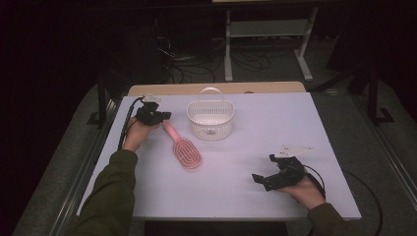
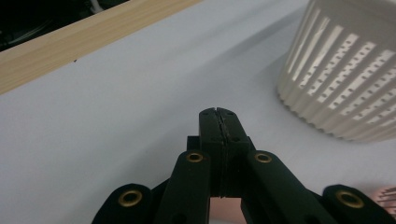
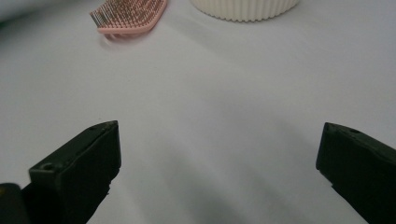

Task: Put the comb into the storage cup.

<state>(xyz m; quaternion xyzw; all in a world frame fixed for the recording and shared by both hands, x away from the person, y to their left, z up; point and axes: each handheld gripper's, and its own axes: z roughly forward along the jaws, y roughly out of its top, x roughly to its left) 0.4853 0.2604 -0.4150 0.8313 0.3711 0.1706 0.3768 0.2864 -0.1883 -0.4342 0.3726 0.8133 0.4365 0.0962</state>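
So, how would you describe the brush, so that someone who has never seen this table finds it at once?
Look at the white table and find the white slotted basket near its far edge. Just left of the basket and nearer the person lies the brush, its handle by the left gripper. It is the one pink thing there, flat, with an oval bristled head.

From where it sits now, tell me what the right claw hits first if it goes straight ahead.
Nothing close: bare white table lies between the open right claw and the far objects. Straight on, it would probably reach the white basket first, with the pink brush off to the left; depth is hard to judge.
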